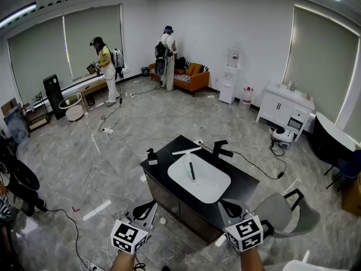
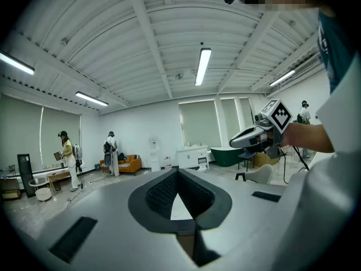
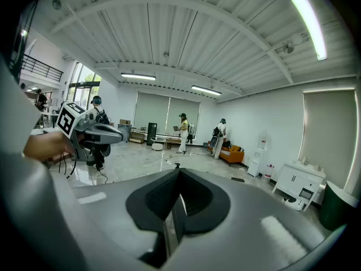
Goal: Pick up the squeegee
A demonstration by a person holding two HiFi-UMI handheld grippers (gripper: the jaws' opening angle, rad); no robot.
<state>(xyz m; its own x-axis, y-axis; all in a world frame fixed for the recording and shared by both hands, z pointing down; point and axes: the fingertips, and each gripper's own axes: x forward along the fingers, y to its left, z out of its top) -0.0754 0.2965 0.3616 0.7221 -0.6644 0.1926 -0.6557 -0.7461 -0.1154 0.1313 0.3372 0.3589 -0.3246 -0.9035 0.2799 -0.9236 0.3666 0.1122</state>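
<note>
Both grippers hover at the near edge of the black vanity (image 1: 243, 180), probably poised for the reach. The left gripper (image 1: 148, 206) and right gripper (image 1: 224, 204) are each clenched on nothing. Ahead, between them, the white basin (image 1: 210, 186) seems to cradle the squeegee (image 1: 192, 171). The faucet (image 1: 220, 149) stands beyond and a soap bottle (image 1: 152, 157) ahead-left; the path looks clear.

Pale squeegee (image 1: 186, 151) lies on the black countertop (image 1: 169, 158).

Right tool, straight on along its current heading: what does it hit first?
Probably the black counter, by the white basin. The right tool sits just short of its near edge, aimed across it and slightly down. Depth is unclear, so it might skim over.
</note>
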